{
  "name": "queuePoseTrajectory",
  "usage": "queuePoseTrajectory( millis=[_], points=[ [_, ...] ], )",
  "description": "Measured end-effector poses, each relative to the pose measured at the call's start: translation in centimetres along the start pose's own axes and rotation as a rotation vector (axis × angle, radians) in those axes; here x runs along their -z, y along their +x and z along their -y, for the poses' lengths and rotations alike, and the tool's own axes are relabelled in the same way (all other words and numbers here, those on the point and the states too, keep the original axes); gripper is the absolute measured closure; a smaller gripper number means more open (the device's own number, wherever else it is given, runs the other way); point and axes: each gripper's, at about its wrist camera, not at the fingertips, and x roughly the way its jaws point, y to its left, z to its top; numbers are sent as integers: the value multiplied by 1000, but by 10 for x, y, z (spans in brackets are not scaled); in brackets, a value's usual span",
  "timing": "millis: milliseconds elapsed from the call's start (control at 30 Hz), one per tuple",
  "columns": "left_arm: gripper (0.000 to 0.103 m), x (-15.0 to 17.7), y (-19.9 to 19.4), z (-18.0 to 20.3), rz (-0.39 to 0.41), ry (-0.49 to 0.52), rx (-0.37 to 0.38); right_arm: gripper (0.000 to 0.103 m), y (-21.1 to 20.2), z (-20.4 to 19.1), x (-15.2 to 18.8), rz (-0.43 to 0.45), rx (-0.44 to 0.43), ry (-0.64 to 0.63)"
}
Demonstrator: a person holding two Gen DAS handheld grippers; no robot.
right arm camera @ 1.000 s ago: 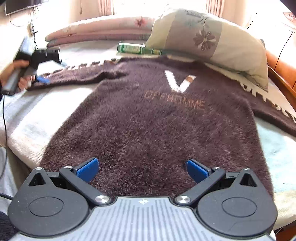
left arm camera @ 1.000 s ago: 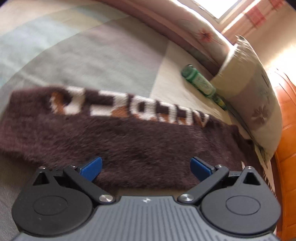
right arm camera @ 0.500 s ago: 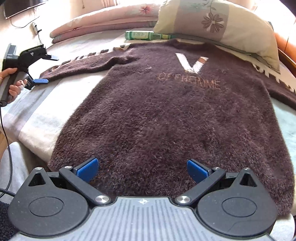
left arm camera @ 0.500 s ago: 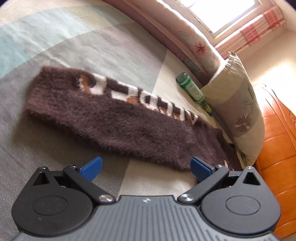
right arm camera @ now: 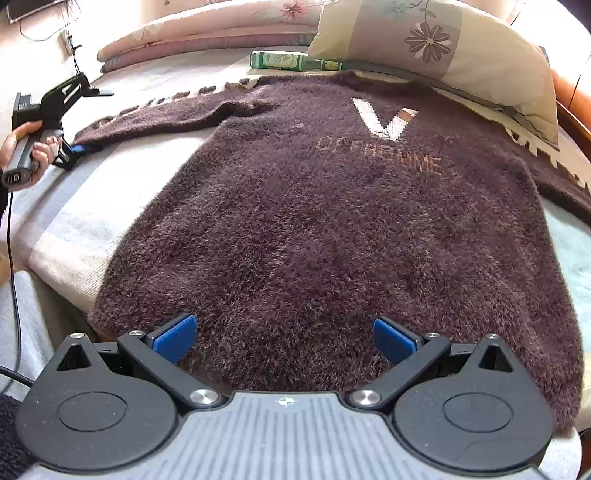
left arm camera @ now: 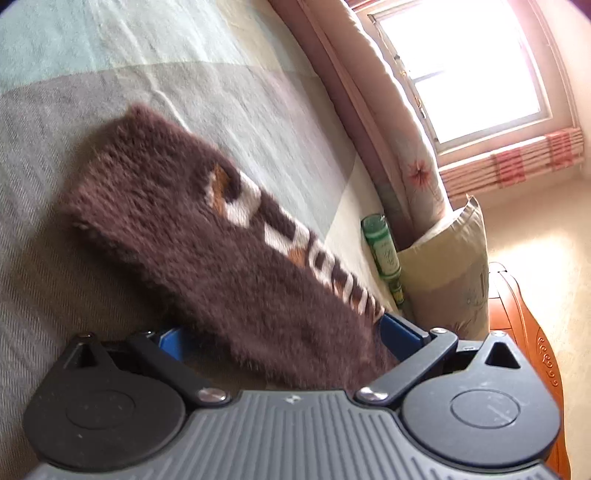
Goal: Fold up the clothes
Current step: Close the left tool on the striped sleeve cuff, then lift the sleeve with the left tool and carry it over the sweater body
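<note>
A fuzzy dark brown sweater [right arm camera: 332,221] with a white V lies flat, front up, on the bed. Its left sleeve [left arm camera: 207,236], with white and orange letters, stretches out across the sheet. My left gripper [left arm camera: 284,336] is open, and the sleeve lies between its blue pads; it also shows in the right wrist view [right arm camera: 79,147] at the sleeve's cuff. My right gripper [right arm camera: 284,338] is open and empty, just above the sweater's bottom hem. The right sleeve [right arm camera: 554,173] runs off to the right.
A green bottle [right arm camera: 288,61] lies at the head of the bed beside a flowered pillow [right arm camera: 443,48]. A folded pink quilt [right arm camera: 207,33] lies along the far side. An orange wooden headboard [left arm camera: 524,332] stands at the right. The bed's front edge [right arm camera: 55,266] is at the left.
My left gripper has turned and moved in onto the sleeve, which now lies between its open pads. My right gripper has moved slightly forward over the hem.
</note>
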Motion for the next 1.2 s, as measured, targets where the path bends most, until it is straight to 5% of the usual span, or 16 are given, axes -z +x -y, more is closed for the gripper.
queuePoseTrajectory(
  millis=[400,667,900,1200],
  points=[
    [6,-17,7,-5,173,-101,-11,0,11,11,-1,-18,-6,21],
    [40,-19,1,-26,170,-159,7,0,27,13,-4,-43,-10,29],
    [88,-21,9,-43,223,-159,-5,0,28,14,-2,-28,-10,11],
    [92,-25,16,-25,198,-118,-108,0,27,12,-3,-25,0,7]
  ],
)
